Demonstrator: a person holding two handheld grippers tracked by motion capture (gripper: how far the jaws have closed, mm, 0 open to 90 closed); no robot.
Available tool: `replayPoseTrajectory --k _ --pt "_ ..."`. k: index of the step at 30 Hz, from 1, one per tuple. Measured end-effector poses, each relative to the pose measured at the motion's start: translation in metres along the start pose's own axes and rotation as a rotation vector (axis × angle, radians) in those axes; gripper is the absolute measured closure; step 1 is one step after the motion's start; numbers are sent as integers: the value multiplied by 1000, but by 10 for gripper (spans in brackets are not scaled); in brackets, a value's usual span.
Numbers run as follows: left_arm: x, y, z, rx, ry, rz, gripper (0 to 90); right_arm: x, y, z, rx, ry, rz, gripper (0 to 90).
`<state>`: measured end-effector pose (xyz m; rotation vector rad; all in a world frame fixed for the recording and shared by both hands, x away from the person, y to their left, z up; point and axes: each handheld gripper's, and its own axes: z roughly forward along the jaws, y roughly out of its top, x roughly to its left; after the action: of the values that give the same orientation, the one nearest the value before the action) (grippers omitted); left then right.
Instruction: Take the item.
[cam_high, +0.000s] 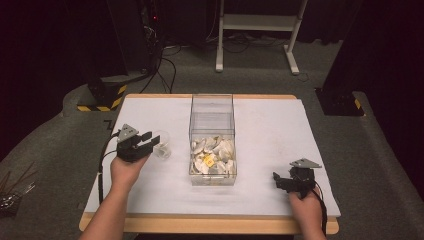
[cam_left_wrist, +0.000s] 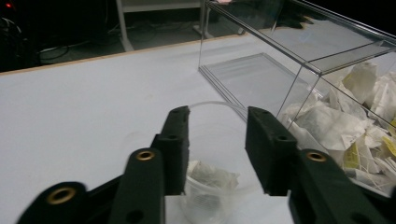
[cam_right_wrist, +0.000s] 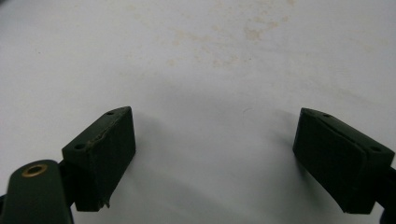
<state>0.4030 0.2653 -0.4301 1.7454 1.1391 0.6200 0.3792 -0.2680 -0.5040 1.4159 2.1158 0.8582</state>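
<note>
A clear plastic box (cam_high: 212, 116) stands mid-table, its near half heaped with white tea bags (cam_high: 214, 156). Left of it stands a small clear cup (cam_high: 163, 146). My left gripper (cam_high: 151, 140) hovers at the cup, open. In the left gripper view its jaws (cam_left_wrist: 217, 116) stand apart over the cup (cam_left_wrist: 210, 198), which holds one tea bag (cam_left_wrist: 212, 176); neither pad presses on anything. The box (cam_left_wrist: 261, 74) and its tea bags (cam_left_wrist: 345, 121) lie to the right there. My right gripper (cam_high: 278, 182) rests near the table's front right, open (cam_right_wrist: 215, 114) over the bare white sheet.
The white sheet (cam_high: 270, 125) covers a wooden-edged table (cam_high: 210, 224). The box's far half holds nothing. On the floor beyond are cables (cam_high: 165, 70), a white stand's legs (cam_high: 292, 55) and yellow-and-black striped bases (cam_high: 102, 95).
</note>
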Motion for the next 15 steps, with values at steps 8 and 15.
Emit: replayPoseTrajectory --k 8,15 --pt "-6 2 -6 -10 17 22 406 0 0 0 0 0 1 128" --pt "-10 1 -10 1 5 32 327 0 0 0 0 -1 0 128"
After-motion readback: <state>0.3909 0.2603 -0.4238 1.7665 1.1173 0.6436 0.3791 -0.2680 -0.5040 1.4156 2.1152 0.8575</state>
